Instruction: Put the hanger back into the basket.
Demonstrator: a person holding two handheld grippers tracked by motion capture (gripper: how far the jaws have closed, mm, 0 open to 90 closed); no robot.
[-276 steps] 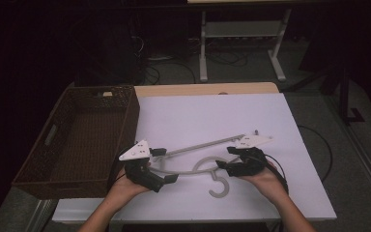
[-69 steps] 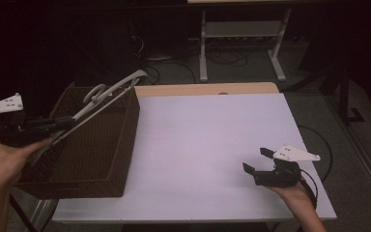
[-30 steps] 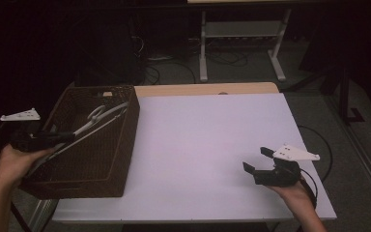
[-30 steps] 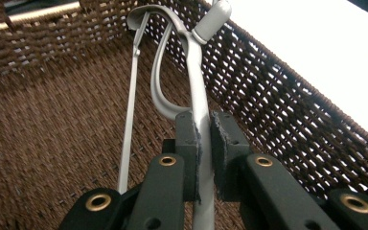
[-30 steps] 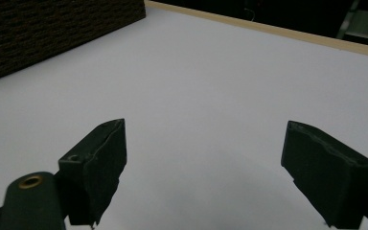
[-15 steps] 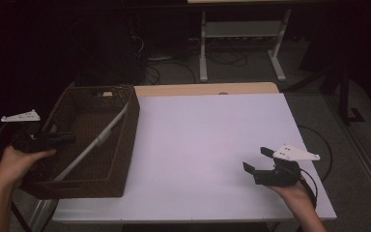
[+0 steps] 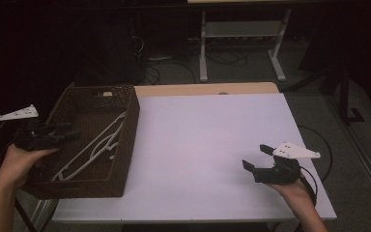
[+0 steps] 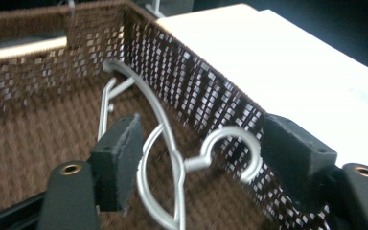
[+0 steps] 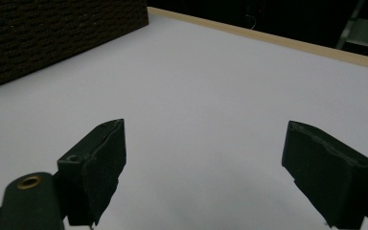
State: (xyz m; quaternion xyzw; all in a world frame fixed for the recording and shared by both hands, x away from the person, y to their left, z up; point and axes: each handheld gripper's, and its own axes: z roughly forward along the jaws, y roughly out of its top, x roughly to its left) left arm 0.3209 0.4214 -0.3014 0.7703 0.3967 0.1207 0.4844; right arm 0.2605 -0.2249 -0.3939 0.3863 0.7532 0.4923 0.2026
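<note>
A silver-white clothes hanger [image 7: 96, 147] lies slanted on the floor of the brown wicker basket [image 7: 77, 189] at the table's left end. My left gripper [image 7: 70, 133] hovers over the basket's left rim, open and holding nothing. In the left gripper view the hanger [image 8: 163, 143] rests against the basket's wall [image 8: 206, 91], its hook showing beyond the gap of my left gripper [image 8: 203, 158]. My right gripper [image 7: 256, 157] is open over the white tabletop [image 7: 207, 135] near the front right. The right gripper [image 9: 203, 167] has bare table between its jaws.
The table's far edge is a tan wooden strip [image 7: 207, 89]. Beyond it on the dark floor stand a metal rack [image 7: 241, 29] and loose cables [image 7: 154, 63]. In the right gripper view the basket's outer wall [image 9: 52, 33] stands at the upper left.
The left gripper lowered the hanger into the basket and let go; the hanger now lies on the basket's floor. The right gripper has stayed where it was, open.
</note>
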